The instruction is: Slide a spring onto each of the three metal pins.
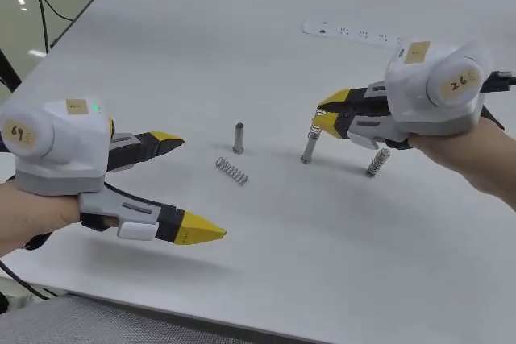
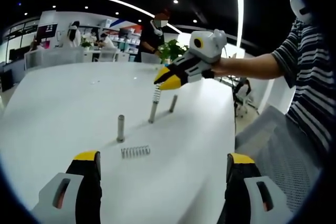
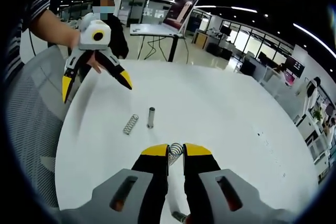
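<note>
1. The worktop [image 1: 242, 22] is plain white, without pattern
2. The left tool [image 1: 201, 188] has a white body, grey and black jaws with yellow tips, a tan sticker with dark digits, and a small green light [image 1: 95, 107]
3. The right tool [image 1: 320, 114] has the same white, grey, black and yellow, with tan stickers too
4. The spring [image 3: 176, 150] between its yellow tips is silvery, as is the loose spring [image 1: 231, 171]
5. The bare pin [image 1: 239, 138] is dull silver-grey
6. The sleeve [image 2: 304, 61] is striped dark and white
7. The power strip [image 1: 351, 34] is white
</note>
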`<state>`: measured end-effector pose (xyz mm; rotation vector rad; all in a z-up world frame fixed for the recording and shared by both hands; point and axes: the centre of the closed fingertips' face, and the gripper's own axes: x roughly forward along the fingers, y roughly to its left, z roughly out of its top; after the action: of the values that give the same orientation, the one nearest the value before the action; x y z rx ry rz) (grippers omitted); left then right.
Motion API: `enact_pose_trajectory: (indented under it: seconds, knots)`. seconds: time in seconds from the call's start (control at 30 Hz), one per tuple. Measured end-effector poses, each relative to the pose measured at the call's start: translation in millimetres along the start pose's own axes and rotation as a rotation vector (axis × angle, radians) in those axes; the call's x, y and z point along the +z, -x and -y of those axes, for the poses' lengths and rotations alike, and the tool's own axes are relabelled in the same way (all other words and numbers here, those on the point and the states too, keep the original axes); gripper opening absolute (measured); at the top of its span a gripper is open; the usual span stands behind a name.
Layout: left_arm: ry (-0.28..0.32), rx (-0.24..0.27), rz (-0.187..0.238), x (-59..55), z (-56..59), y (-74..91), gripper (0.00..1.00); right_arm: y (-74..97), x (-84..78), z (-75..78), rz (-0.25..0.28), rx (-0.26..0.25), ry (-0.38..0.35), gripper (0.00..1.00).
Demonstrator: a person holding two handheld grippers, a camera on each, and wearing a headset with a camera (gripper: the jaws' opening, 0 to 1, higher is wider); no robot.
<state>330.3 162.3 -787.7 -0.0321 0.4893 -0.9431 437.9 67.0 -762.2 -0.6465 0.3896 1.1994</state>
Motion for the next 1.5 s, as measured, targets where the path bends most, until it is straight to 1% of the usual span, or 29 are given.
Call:
enact_pose_trajectory:
  seconds: [0.1,0.27,0.47,0.67,0.87,0.9,0.97,1.2,1.27,1.33,1.4,1.43,1.5]
  knots:
    - [0.005,0.001,0.002,-0.6,-0.5,0.5,0.97,-2.5,-3.8,-1.2,-0.008,0.007,-0.011,0.07]
    - [0.004,0.005,-0.001,-1.6,-0.8,0.5,0.96,-9.7,-14.2,-2.4,-0.029,0.009,-0.009,0.07]
    - [0.005,0.008,-0.004,-3.4,-2.0,0.8,0.96,-19.5,-28.8,-8.8,-0.068,0.022,-0.004,0.07]
    - [0.011,0.007,-0.003,-4.4,-0.9,0.4,0.95,-26.2,-36.6,-13.4,-0.09,0.029,-0.004,0.08]
    - [0.014,0.005,-0.001,-4.4,-0.8,0.0,0.95,-27.8,-42.2,-15.2,-0.109,0.031,-0.003,0.08]
    - [0.013,0.006,-0.002,-4.4,-1.0,0.0,0.95,-27.7,-40.6,-14.9,-0.1,0.029,-0.004,0.08]
    - [0.015,0.005,-0.002,-4.4,-1.0,-0.1,0.95,-27.7,-40.8,-14.8,-0.102,0.031,-0.011,0.08]
    - [0.013,0.001,0.0,-1.6,-1.0,-1.3,0.95,-27.2,-40.8,-14.5,-0.11,0.037,-0.001,0.09]
    - [0.014,0.0,0.0,-0.7,-0.8,-1.6,0.95,-27.0,-42.2,-12.7,-0.117,0.03,-0.001,0.12]
    - [0.013,-0.001,0.0,0.2,-1.3,-1.8,0.95,-26.5,-42.0,-9.6,-0.111,0.02,-0.004,0.17]
    - [0.008,-0.003,-0.004,0.8,-1.7,-1.9,0.95,-24.9,-39.4,-9.8,-0.099,0.025,-0.023,0.15]
    - [0.007,-0.005,-0.004,1.7,-1.9,-1.8,0.95,-24.1,-38.4,-9.1,-0.097,0.02,-0.031,0.15]
    - [0.006,-0.005,-0.001,3.0,-2.8,-1.7,0.95,-22.0,-33.1,-9.2,-0.067,0.02,-0.061,0.15]
